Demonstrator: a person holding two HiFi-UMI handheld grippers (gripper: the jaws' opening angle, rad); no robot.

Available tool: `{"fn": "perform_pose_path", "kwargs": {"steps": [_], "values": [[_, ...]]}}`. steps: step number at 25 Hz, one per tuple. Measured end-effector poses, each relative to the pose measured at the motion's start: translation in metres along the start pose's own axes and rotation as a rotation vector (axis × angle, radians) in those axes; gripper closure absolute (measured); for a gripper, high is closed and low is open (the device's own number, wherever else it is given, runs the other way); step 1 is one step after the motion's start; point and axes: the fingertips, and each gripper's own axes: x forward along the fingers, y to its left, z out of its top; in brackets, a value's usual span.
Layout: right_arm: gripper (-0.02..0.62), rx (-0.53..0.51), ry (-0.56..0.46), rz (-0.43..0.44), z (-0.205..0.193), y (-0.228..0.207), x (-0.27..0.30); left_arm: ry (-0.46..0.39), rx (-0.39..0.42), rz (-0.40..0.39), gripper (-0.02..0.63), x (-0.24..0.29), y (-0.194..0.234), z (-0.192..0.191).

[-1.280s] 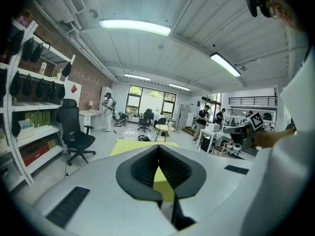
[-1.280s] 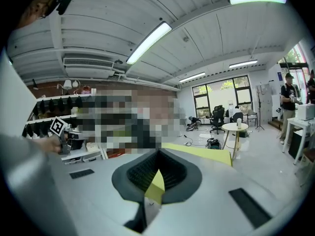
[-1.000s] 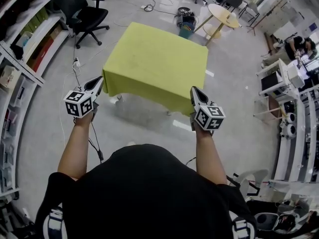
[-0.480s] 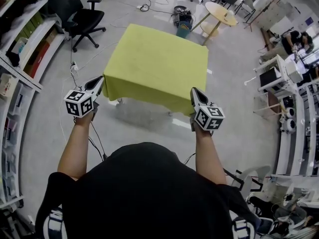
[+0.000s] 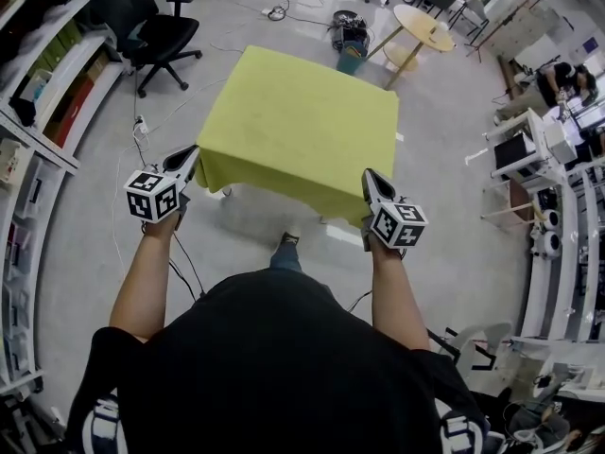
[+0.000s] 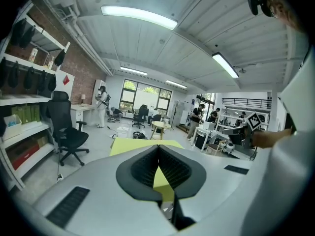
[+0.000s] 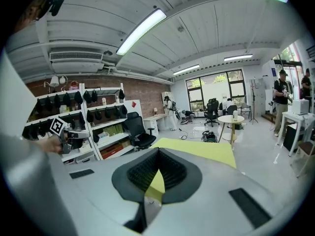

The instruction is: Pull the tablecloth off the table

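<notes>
Left gripper and right gripper closed, facing the tablecloth.
Head view: the yellow-green tablecloth covers the tabletop at upper centre, and each gripper points at a near corner. Left gripper view: jaws together with nothing between them, cloth ahead at centre. Right gripper view: jaws together and empty, cloth ahead, centre-right.

Grey floor — wall shelves, black office chair, round table
</notes>
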Motion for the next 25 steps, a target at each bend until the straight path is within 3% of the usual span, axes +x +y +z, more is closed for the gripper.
{"fn": "perform_pose_path", "kwargs": {"steps": [8,25], "values": [[0.577,0.027,0.002,0.064,0.026,-0.049,0.088,0.017,0.017,0.034,0.584,0.074,0.021,0.031],[0.575,0.033,0.063,0.123,0.105,-0.239,0.330,0.045,-0.007,0.086,0.584,0.353,0.100,0.115]]}}
